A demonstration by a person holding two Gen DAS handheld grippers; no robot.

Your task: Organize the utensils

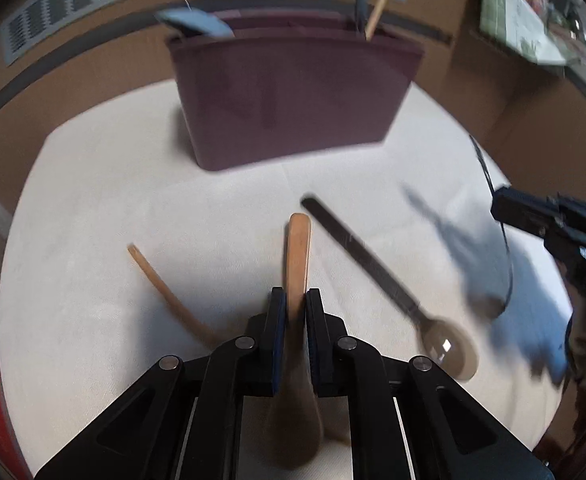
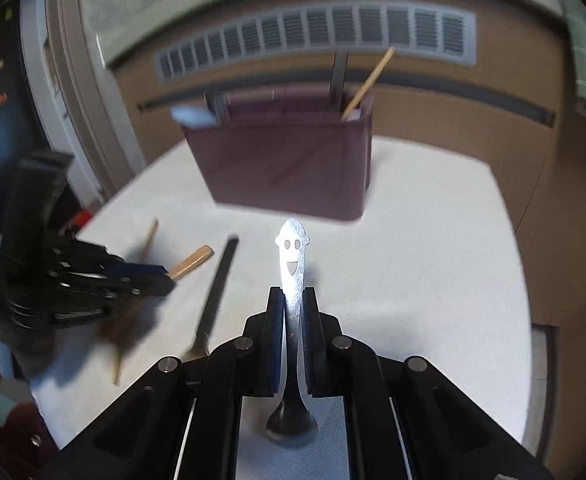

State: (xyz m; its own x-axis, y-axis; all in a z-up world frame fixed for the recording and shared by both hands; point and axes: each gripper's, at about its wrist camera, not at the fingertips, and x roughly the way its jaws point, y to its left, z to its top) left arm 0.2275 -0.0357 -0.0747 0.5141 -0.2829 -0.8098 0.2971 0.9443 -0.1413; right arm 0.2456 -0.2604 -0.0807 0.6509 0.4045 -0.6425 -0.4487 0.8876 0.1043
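My left gripper [image 1: 296, 300] is shut on a wooden spoon [image 1: 297, 256], handle pointing forward, bowl under the gripper. My right gripper [image 2: 293, 300] is shut on a metal spoon [image 2: 293, 256] with a smiley face cut in its handle end. A maroon utensil holder [image 1: 293, 96] stands upright at the far side of the white table; it also shows in the right wrist view [image 2: 289, 160]. It holds a dark utensil and a wooden stick [image 1: 376, 12] on its right and a pale blue item [image 1: 197, 24] on its left.
On the white table [image 1: 93, 208] lie a thin wooden utensil [image 1: 161, 284] and a dark-handled spoon [image 1: 377, 276]. The right gripper [image 1: 557, 232] shows at the right edge. The left gripper [image 2: 93, 280] shows at the left. A vented wall runs behind.
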